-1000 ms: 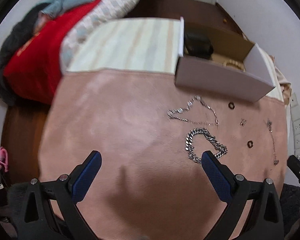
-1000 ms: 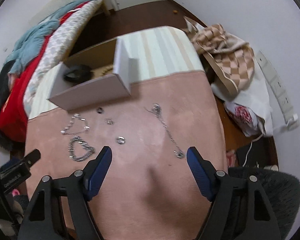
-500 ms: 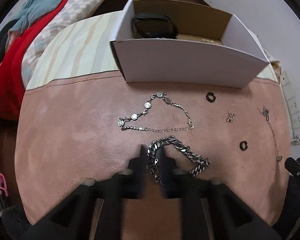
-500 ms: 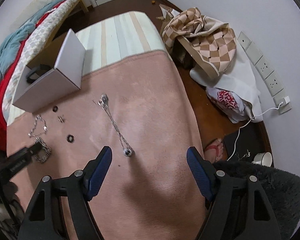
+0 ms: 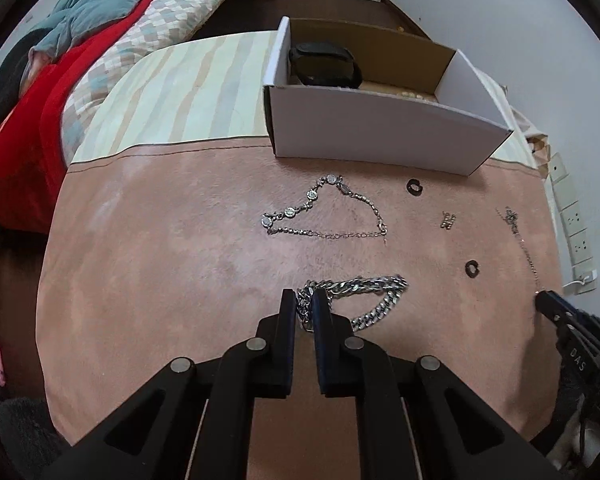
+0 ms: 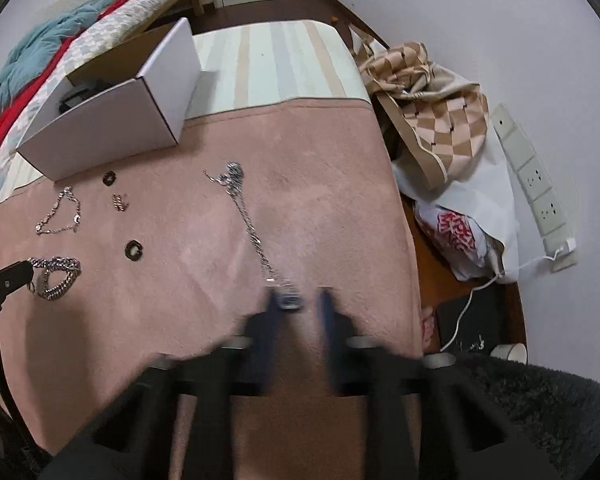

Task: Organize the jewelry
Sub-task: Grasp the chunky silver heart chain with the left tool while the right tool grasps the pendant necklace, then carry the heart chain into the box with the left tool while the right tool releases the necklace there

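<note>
My left gripper (image 5: 304, 306) is shut on the near end of a thick silver curb-chain bracelet (image 5: 374, 296) that lies on the pink cloth (image 5: 160, 260); it also shows in the right wrist view (image 6: 58, 276). My right gripper (image 6: 298, 304) is blurred, its fingers close together around the pendant end of a long thin necklace (image 6: 246, 216). A coin-link bracelet (image 5: 320, 212), two dark rings (image 5: 415, 186) (image 5: 472, 269) and a small earring pair (image 5: 447, 220) lie between. A white cardboard box (image 5: 380, 128) stands behind them.
The box holds a black item (image 5: 324, 64) and some beads. The striped table top (image 5: 180, 100) continues behind the cloth. A bed with red and teal bedding (image 5: 40, 80) is at left. A checked bag (image 6: 432, 100), a plastic bag and a power strip (image 6: 536, 184) lie at right.
The left gripper moved to the thick bracelet and closed on it. The right gripper swung to the long necklace's pendant end and is closing, blurred by motion.
</note>
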Demonstrator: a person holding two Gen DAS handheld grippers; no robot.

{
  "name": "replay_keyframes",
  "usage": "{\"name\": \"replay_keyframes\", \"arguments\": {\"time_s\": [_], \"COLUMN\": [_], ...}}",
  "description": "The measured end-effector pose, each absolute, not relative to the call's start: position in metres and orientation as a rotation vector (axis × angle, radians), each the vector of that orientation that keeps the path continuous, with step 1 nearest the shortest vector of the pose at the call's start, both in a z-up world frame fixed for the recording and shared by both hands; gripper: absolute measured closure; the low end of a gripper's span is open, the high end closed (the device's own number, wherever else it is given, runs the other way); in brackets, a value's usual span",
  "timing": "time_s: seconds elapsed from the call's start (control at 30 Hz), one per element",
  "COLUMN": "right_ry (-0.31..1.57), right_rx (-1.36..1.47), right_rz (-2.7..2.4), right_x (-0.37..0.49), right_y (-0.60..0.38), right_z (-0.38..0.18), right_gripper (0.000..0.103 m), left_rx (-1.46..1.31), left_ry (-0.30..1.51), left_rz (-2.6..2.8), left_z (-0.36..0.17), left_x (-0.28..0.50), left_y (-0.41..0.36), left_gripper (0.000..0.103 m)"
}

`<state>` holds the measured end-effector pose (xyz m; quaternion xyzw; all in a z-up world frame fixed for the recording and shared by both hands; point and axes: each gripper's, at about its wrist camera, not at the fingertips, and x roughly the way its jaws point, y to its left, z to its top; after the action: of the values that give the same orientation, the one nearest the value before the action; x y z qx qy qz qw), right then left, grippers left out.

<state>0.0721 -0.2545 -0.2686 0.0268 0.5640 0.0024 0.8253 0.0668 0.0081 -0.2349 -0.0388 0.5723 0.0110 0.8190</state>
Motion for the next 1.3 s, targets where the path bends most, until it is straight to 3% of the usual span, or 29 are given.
{"name": "replay_keyframes", "arguments": {"time_s": [0.33, 0.97, 1.1, 1.3], "right_ry": [1.101, 0.873, 0.860, 0.971], "right_rx": [0.231, 0.175, 0.162, 0.143], "right_rz": [0.127, 0.398, 0.415, 0.416], "right_x": [0.063, 0.122, 0.162, 0.231], "right_y": [-0.258, -0.214, -0.197, -0.173], "right_z": [-0.210, -0.048, -0.039, -0.077], "right_gripper": [0.093, 0.093, 0.093, 0.093], "left_rx": [-0.149, -0.166, -0.184, -0.243], "left_ry": [1.161, 0.986, 1.013, 1.144], "left_rz": [-0.040, -0.173, -0.173, -0.164], "left_z": [-0.191, -0.079, -0.085, -0.134], "left_x": [0.067, 0.156, 0.188, 0.229], "left_y": [0.017, 0.020, 0.027, 0.038], "left_gripper": [0.097, 0.097, 0.097, 0.097]}}
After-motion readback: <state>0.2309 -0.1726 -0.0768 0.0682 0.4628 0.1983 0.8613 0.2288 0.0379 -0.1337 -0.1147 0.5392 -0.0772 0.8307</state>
